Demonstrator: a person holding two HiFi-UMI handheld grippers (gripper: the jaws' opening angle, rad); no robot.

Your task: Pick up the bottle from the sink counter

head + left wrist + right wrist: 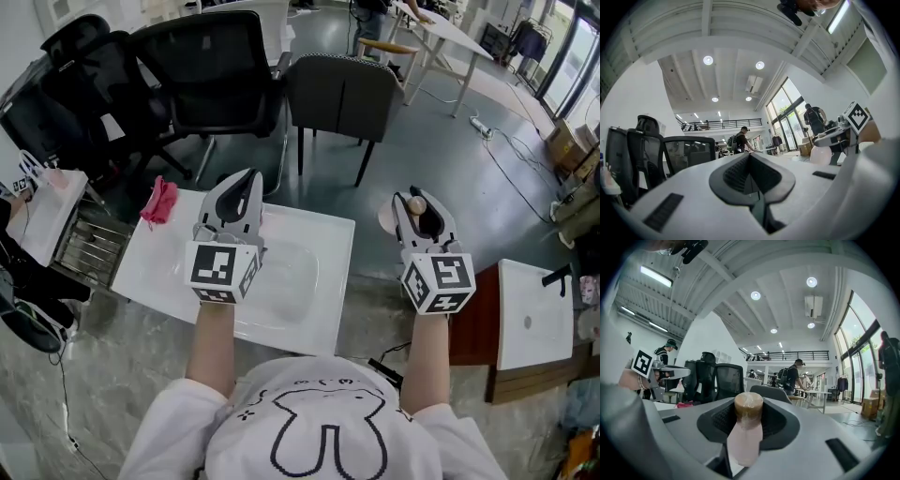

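Observation:
My right gripper (417,202) is shut on a pale pink bottle (744,432) with a tan cap (416,203). It holds the bottle near the neck, in the air to the right of the white sink counter (323,239). The left gripper view shows the bottle's body (820,154) hanging below the right gripper's jaws. My left gripper (246,187) hovers over the counter's far side, above the basin. Its jaws are together with nothing between them (751,173).
A pink cloth (159,202) lies on the counter's left end. A metal rack (89,246) stands to the left. Black office chairs (211,75) and a grey chair (342,94) stand beyond the counter. A white slab (534,314) sits at the right.

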